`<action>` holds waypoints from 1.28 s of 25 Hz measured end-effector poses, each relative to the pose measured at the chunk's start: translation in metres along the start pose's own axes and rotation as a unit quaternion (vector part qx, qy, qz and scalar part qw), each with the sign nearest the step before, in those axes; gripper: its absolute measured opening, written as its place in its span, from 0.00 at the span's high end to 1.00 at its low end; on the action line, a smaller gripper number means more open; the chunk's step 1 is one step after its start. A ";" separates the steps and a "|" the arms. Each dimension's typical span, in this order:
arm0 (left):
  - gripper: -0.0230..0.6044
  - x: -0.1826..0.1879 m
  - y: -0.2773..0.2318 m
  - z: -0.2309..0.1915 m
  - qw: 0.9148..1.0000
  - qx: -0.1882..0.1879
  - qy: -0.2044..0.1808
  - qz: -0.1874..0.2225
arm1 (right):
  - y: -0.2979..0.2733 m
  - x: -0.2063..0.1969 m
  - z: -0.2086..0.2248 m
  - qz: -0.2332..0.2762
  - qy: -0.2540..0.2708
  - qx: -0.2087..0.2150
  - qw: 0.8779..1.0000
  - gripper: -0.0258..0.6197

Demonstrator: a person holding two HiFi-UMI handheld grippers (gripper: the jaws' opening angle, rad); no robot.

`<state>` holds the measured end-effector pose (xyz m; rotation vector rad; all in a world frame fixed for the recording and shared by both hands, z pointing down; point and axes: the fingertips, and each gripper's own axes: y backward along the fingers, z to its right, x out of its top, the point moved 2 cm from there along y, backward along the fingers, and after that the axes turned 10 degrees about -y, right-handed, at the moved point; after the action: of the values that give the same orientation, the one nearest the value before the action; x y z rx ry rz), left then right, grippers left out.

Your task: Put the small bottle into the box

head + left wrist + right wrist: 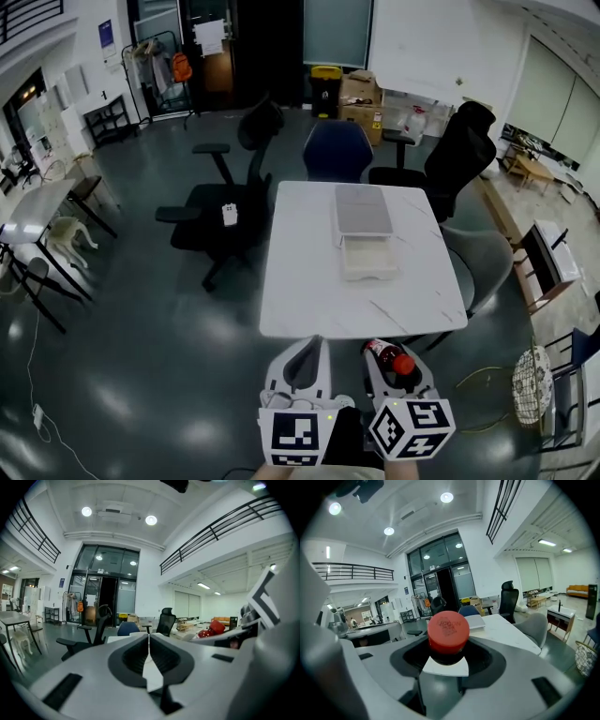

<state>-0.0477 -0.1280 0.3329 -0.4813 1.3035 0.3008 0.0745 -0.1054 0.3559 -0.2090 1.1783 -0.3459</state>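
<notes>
1. In the head view, the small bottle, dark with a red cap, sat between the jaws of the right gripper. It was low in the frame, short of the near edge of the white table. The left gripper was just beside it and carried nothing. The open white box lay toward the middle of the table, well apart from the bottle, with a grey-topped lid touching its far side.

2. In the left gripper view, the left gripper's jaws met along a thin seam with nothing between them. The bottle's red cap showed off to the right.

3. In the right gripper view, the right gripper was clamped on the bottle just under its cap. The cap's printed top faced the camera and hid the body behind it. The table stretched ahead.

4. The bottle looked like a small plastic one, so probably light and fairly stiff. Its round, smooth wall could twist or slide in the pads. A hold just below the cap seemed sound, because the cap's rim would catch any slip. The tilt would probably need watching on the way to the box.
</notes>
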 end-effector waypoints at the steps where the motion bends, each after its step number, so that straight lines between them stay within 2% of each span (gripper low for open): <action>1: 0.93 -0.001 -0.005 -0.001 1.000 -0.001 0.001 -0.001 | -0.004 0.002 0.003 0.000 0.000 -0.002 1.000 0.60; 9: 0.93 0.000 -0.056 -0.005 1.000 0.002 0.005 -0.010 | -0.046 0.021 0.025 -0.010 -0.002 0.001 1.000 0.60; 24: 0.93 0.005 -0.186 -0.024 0.999 0.036 -0.001 -0.035 | -0.167 0.074 0.081 -0.032 -0.006 0.032 0.999 0.60; 32: 0.93 0.005 -0.241 -0.034 0.997 0.043 0.005 -0.060 | -0.221 0.094 0.107 -0.052 -0.011 0.029 0.998 0.60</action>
<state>0.0392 -0.3539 0.3626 -0.4851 1.2856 0.1423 0.1712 -0.3471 0.3892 -0.2232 1.1361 -0.4670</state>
